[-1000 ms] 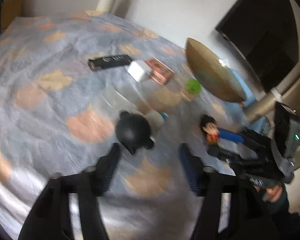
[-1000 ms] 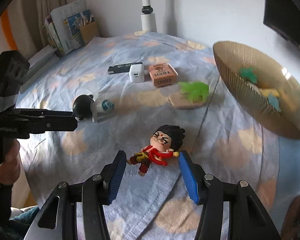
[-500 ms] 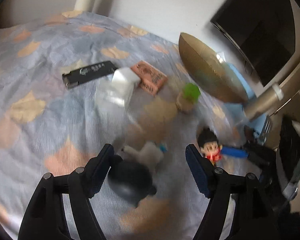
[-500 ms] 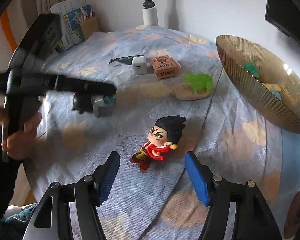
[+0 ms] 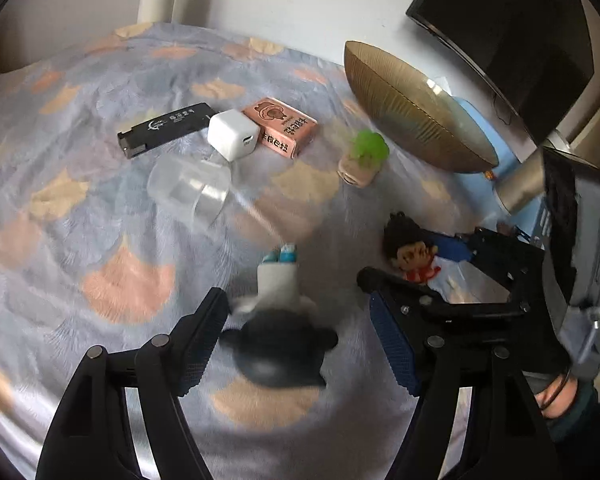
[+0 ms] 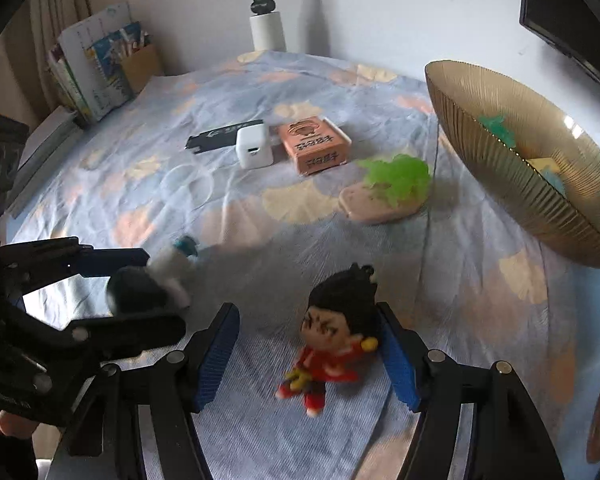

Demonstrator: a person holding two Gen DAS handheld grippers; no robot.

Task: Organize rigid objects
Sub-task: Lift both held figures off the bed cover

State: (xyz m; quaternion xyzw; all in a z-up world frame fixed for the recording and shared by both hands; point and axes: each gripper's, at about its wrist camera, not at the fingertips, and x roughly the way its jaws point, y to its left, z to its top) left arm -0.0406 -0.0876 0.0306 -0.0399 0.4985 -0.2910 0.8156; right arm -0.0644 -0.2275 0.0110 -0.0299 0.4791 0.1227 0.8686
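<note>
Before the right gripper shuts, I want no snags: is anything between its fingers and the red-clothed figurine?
Nothing visible. The right gripper is open and the red-clothed figurine lies on the cloth between its blue pads, nearer the right one. The left gripper works beside it at the black-headed toy, outside the gap.

Count on the blue patterned cloth (image 6: 440, 320):
- Figurines, 2: black-headed one with white body (image 5: 278, 332); red-suited one with black hair (image 6: 336, 336).
- White charger cube (image 6: 253, 147), 1.
- Black flat stick (image 5: 166, 129), 1.
- Pink printed box (image 6: 314, 145), 1.
- Green-topped toy on tan base (image 6: 388, 192), 1.
- Clear plastic cup (image 5: 188, 190), 1.
- Gold ribbed bowl (image 6: 500, 168), 1; its contents not countable.
</note>
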